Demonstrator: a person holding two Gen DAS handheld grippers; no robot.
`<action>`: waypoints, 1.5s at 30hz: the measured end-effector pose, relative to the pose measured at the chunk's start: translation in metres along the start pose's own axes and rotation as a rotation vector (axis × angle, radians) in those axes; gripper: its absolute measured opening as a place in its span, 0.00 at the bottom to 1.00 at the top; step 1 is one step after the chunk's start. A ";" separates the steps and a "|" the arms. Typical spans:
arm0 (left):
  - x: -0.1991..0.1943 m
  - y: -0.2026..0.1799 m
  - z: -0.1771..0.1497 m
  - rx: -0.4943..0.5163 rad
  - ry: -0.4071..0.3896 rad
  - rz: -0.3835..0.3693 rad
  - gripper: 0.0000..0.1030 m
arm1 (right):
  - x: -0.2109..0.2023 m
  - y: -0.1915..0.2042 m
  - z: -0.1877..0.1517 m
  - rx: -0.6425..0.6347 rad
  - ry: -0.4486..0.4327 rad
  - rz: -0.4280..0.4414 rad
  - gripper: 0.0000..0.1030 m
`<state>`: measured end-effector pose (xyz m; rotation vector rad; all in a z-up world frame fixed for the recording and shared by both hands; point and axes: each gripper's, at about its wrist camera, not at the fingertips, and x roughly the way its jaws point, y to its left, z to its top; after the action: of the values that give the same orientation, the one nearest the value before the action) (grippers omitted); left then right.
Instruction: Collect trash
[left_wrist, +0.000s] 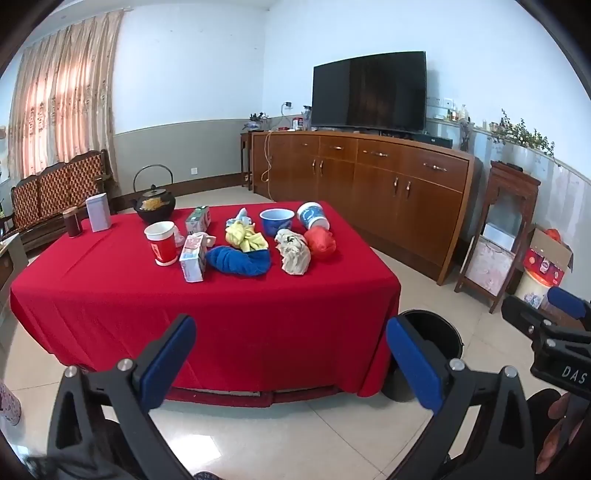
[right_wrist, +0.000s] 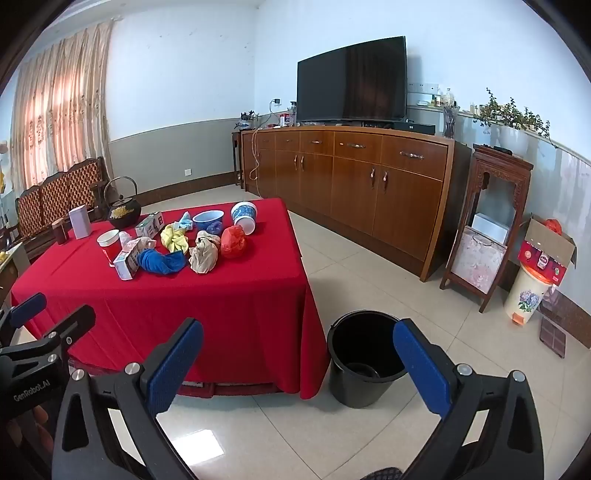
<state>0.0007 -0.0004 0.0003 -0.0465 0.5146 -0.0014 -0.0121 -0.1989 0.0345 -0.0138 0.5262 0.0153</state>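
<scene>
Nothing has been picked up yet, so this reads as the very start of the collection: both tools hang back from the table, above the tiled floor, with nothing between their fingers. The left gripper (left_wrist: 291, 350), at the bottom centre of its own view, has its blue-padded jaws spread wide and empty; the right gripper (right_wrist: 299, 354) stands the same way at the bottom of its view, also spread and holding nothing. The trash lies clustered in the middle of the red tablecloth (left_wrist: 110, 306), left of centre in both views: a crumpled red plastic bag (left_wrist: 320, 242), a wadded beige bag (left_wrist: 293, 255), a tipped-over blue-and-white paper cup (left_wrist: 313, 217), two milk cartons, one standing at the front (left_wrist: 192, 260) and one lying behind (left_wrist: 198, 218), and a red paper cup (left_wrist: 161, 242). Mixed in are things I would judge not to be rubbish: a blue towel (left_wrist: 238, 259), a yellow cloth (left_wrist: 245, 238), a blue bowl (left_wrist: 276, 220), a black iron teapot (left_wrist: 154, 206), a tin (left_wrist: 98, 212) and a small jar (left_wrist: 72, 221). The black bucket (right_wrist: 364, 363), seemingly the bin, stands on the floor just beside the table's near right corner, at lower centre of the right wrist view. The next move calls for reaching forward over the table edge to one piece, probably the red bag or beige wad nearest the bucket side, and closing on it without dragging the cloths.
</scene>
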 end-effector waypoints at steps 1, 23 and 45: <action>0.000 0.000 0.000 0.002 -0.003 -0.003 1.00 | 0.000 0.000 0.000 0.000 -0.001 0.000 1.00; -0.001 0.012 0.002 -0.026 -0.025 0.011 1.00 | 0.002 0.006 0.004 -0.013 -0.003 0.006 1.00; -0.001 0.010 0.000 -0.029 -0.021 0.008 1.00 | 0.001 0.003 0.000 -0.001 -0.002 0.000 1.00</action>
<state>0.0003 0.0095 0.0005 -0.0728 0.4937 0.0147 -0.0112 -0.1955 0.0345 -0.0149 0.5239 0.0159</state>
